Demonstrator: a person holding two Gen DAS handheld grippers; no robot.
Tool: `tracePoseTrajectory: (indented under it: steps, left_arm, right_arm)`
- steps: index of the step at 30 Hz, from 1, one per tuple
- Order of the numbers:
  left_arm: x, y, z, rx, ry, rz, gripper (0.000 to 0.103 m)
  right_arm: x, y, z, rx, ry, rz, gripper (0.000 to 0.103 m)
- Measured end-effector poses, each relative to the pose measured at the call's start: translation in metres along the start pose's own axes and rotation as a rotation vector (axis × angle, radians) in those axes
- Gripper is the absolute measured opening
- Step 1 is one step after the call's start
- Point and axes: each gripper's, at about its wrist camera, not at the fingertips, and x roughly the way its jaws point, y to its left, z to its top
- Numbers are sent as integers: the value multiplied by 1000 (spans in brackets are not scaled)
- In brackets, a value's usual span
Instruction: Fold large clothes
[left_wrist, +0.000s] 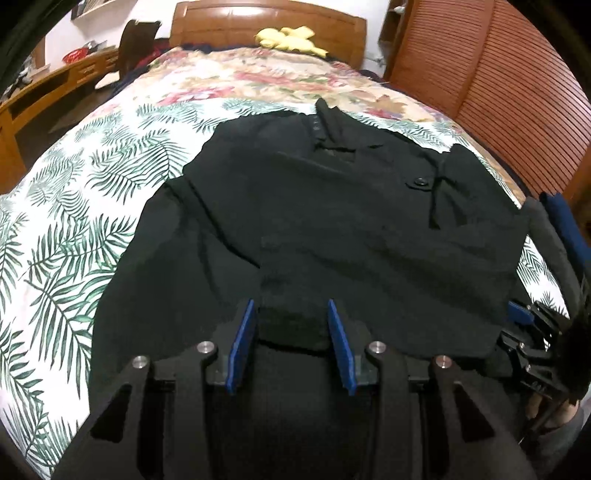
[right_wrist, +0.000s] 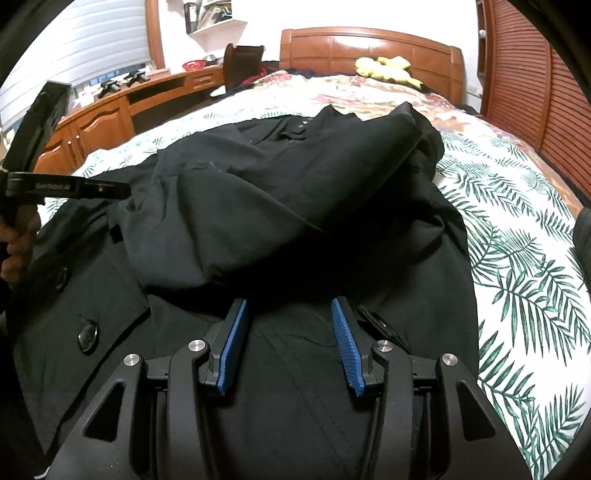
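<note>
Bed (left_wrist: 74, 177): leaf-print cover, wooden headboard (left_wrist: 266, 26) behind.
Coat (left_wrist: 332, 221): black, spread mid-bed, collar toward headboard, one sleeve folded across.
Left gripper (left_wrist: 291, 343): jaws apart over coat's hem, gripping nothing.
Right gripper (right_wrist: 288, 343): jaws apart, likewise.

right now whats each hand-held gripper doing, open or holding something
Left hand-held gripper: open, jaws apart over the black coat, gripping nothing.
Right hand-held gripper: open, jaws apart over the same coat, gripping nothing.
</note>
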Motion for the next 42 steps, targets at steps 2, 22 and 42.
tracePoseTrajectory:
  steps: [2, 22, 42]
  left_arm:
    - [-1, -2, -4, 20, -5, -5, 33]
    - [-153, -26, -28, 148, -318, 28, 7]
    - [-187, -19, -85, 130, -294, 98, 7]
  right_arm:
    - [0, 1, 0, -6, 7, -6, 47]
    - [-53, 5, -3, -1, -58, -119, 47]
    - [-43, 22, 0, -45, -41, -124, 47]
